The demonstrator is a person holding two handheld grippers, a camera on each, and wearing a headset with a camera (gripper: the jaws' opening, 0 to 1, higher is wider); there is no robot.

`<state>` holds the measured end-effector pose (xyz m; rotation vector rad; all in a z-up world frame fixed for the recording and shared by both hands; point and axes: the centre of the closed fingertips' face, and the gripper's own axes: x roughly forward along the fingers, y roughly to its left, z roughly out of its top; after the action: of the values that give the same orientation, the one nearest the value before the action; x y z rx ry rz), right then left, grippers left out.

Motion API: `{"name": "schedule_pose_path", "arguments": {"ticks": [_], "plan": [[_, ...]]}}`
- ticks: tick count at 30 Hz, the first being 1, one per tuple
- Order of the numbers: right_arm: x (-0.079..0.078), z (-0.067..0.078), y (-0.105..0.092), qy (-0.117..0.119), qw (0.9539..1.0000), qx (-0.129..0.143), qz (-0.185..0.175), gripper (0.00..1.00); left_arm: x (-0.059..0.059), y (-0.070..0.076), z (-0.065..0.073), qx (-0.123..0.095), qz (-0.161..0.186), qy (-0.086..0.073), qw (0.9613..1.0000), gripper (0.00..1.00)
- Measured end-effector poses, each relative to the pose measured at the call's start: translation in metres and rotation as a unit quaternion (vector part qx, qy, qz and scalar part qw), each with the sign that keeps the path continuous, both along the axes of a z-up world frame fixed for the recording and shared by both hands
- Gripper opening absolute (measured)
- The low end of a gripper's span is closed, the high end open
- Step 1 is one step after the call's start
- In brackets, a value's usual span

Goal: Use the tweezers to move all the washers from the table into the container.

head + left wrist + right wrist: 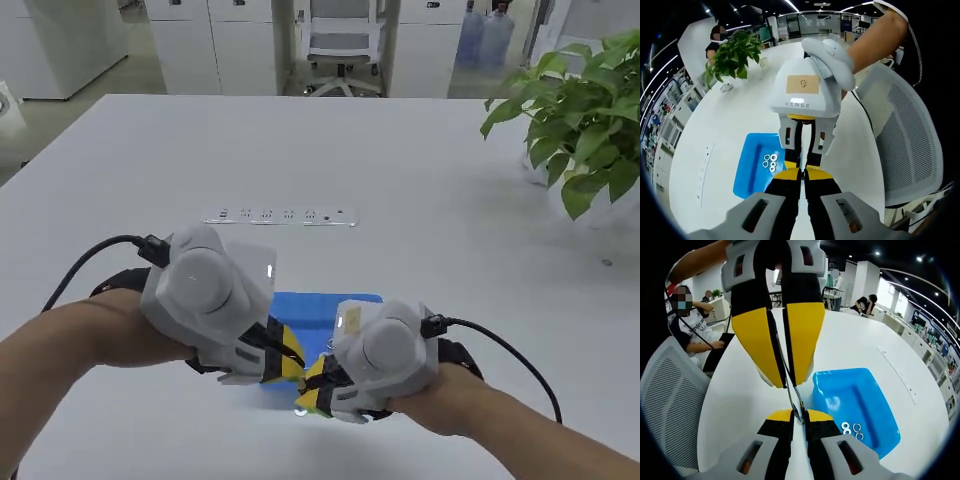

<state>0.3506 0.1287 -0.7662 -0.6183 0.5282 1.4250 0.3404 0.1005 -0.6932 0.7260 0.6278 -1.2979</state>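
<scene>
- The left gripper [802, 172] is held in a hand at the container's near-left side. Its yellow-tipped fingers [760, 340] are pressed nearly together on the tweezers, which run between them.
- A white power strip [280, 216] lies flat on the white surface [420, 170], beyond the container's far edge and apart from it.
- The blue container [310, 312], a shallow rectangular tray, sits on the surface, with both grippers over its near edge.
- The washers [770, 162] lie inside the container as a small cluster of silver rings on its floor. They are toward the side closest to the grippers.
- The tweezers [794, 399], thin and metallic, span from one gripper's fingers to the other's. They are just outside the container's near corner, above the surface.
- The right gripper [800, 416] is at the container's near-right side and faces the left one tip to tip. Its fingers are clamped on the tweezers' other end.
- A leafy potted plant [585, 110] stands on the surface, well apart from the container on its far-right side.
</scene>
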Motion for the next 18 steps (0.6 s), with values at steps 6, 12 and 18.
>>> {"name": "schedule_pose_path", "arguments": {"ticks": [6,12,18], "plan": [[-0.001,-0.006,0.0,0.006,1.0,0.001,0.0,0.1,0.0,0.0,-0.007,0.002,0.0,0.007,1.0,0.06],[-0.003,-0.014,0.001,0.012,0.9999,-0.001,0.002,0.11,-0.001,0.002,-0.014,0.005,0.0,0.017,0.9998,0.07],[-0.003,-0.02,0.005,0.017,0.9999,0.002,0.003,0.11,0.0,0.005,-0.021,0.009,0.001,0.025,0.9996,0.07]]}}
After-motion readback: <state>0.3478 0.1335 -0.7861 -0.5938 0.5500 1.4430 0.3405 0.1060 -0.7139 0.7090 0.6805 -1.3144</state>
